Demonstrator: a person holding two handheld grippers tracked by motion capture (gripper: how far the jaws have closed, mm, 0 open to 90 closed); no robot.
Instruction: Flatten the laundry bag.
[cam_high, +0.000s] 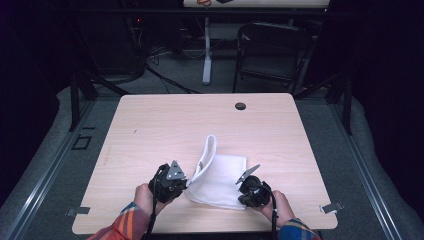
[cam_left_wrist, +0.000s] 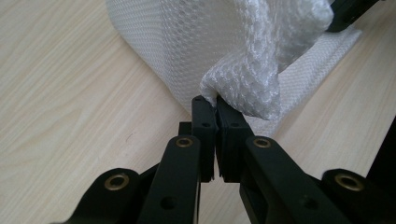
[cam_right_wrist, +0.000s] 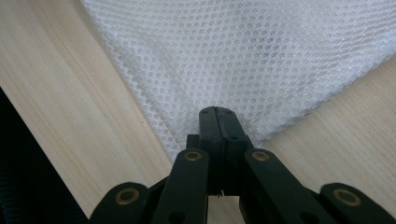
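Observation:
A white mesh cloth (cam_high: 220, 177) lies folded on the light wooden table (cam_high: 165, 125), near the front edge. Its left side stands up in a tall fold (cam_high: 207, 152). My left gripper (cam_high: 186, 184) is shut on the cloth's near left corner; in the left gripper view its jaws (cam_left_wrist: 211, 103) pinch a bunched edge of the mesh cloth (cam_left_wrist: 243, 79), lifted off the wood. My right gripper (cam_high: 241, 186) is shut on the near right corner, and in the right gripper view its closed tips (cam_right_wrist: 217, 112) grip the mesh cloth (cam_right_wrist: 243, 56) that spreads away flat.
A dark round cable hole (cam_high: 240, 106) sits near the table's far edge. Metal clips (cam_high: 331, 207) mark the front corners. Beyond the table stand a folding chair (cam_high: 272, 50) and a desk leg (cam_high: 206, 50) on grey floor.

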